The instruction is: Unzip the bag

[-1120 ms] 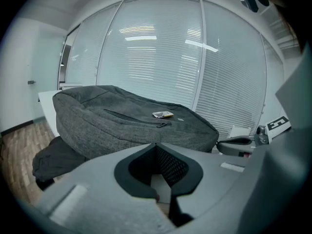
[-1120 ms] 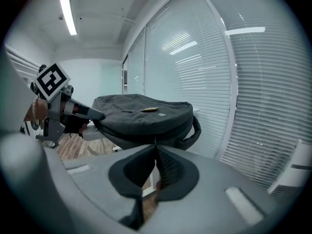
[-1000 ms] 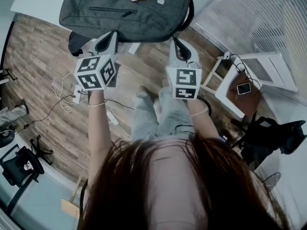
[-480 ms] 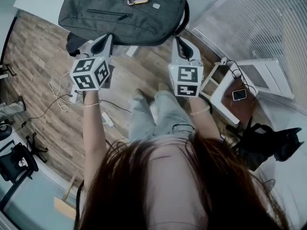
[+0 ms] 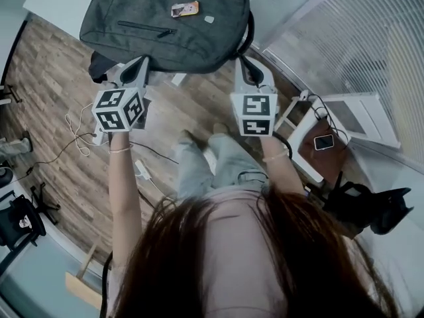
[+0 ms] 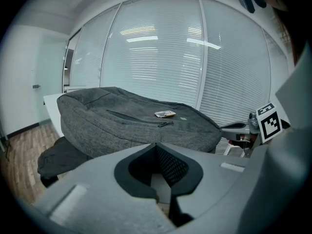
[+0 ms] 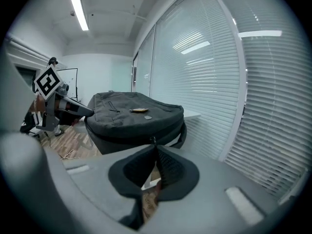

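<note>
Head view: a person [image 5: 232, 257] is seen from above, with both arms stretched toward a grey bag [image 5: 165, 35].
Bag: it is laid flat on a white table [image 5: 53, 2], with its near edge hung over the table's edge toward the person. A dark handle loop [image 5: 251, 26] is seen at its right end.
Pocket zip [image 5: 142, 28]: it is run as a dark line across the bag's top face, with its pull at the right end.
Small items: an orange card [image 5: 184, 8] and a pale tag [image 5: 209, 19] are laid near each other on top of the bag.
Left gripper [image 6: 159, 145]: the jaws are pressed together with nothing pinched. The tips are held just short of the bag's near edge, toward its left part.
Right gripper [image 7: 154, 143]: the jaws are pressed together. The tips are held at the bag's near right corner, below the handle loop. Whether the bag is touched cannot be told.
Floor [image 5: 46, 85]: wood planks are seen, with a white cable [image 5: 76, 134] lying loose on them.
Side table [image 5: 301, 134]: it is placed at the person's right, and a phone [image 5: 323, 142] is laid on it.
</note>
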### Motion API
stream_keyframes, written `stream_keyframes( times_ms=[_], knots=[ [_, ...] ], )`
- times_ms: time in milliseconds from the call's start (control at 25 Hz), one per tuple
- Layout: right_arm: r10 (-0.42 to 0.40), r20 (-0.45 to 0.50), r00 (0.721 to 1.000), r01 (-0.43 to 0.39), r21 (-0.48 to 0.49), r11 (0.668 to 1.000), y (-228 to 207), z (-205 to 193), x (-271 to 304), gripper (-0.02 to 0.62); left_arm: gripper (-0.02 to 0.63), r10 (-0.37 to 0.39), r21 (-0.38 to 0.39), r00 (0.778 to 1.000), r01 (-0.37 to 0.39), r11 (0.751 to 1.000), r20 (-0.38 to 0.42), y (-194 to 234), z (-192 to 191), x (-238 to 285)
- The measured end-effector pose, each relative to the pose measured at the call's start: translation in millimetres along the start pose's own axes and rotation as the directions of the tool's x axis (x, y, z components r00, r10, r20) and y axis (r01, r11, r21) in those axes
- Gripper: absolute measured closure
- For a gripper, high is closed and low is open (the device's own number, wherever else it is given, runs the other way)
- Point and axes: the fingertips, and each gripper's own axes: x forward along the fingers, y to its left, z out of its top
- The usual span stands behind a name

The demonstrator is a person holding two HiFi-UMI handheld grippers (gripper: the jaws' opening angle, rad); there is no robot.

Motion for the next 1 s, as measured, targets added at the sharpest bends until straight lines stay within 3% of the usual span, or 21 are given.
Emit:
stream_keyframes(
  times_ms=[320, 1000],
  knots=[
    [0.014, -0.016, 1.000, -0.015, -0.028, 1.000, -10.2, 1.4, 7.4, 0.582, 0.603, -0.007, -0.002, 1.000, 0.007, 1.000, -0.005, -0.1, -0.6, 1.3],
    [-0.061, -0.046, 0.997, 0.058, -0.054, 0.997, -36.6, 12.3, 28.0, 0.583, 0.603, -0.087, 0.010, 0.996, 0.087, 0.996, -0.037, -0.5, -1.7, 0.8]
  ],
)
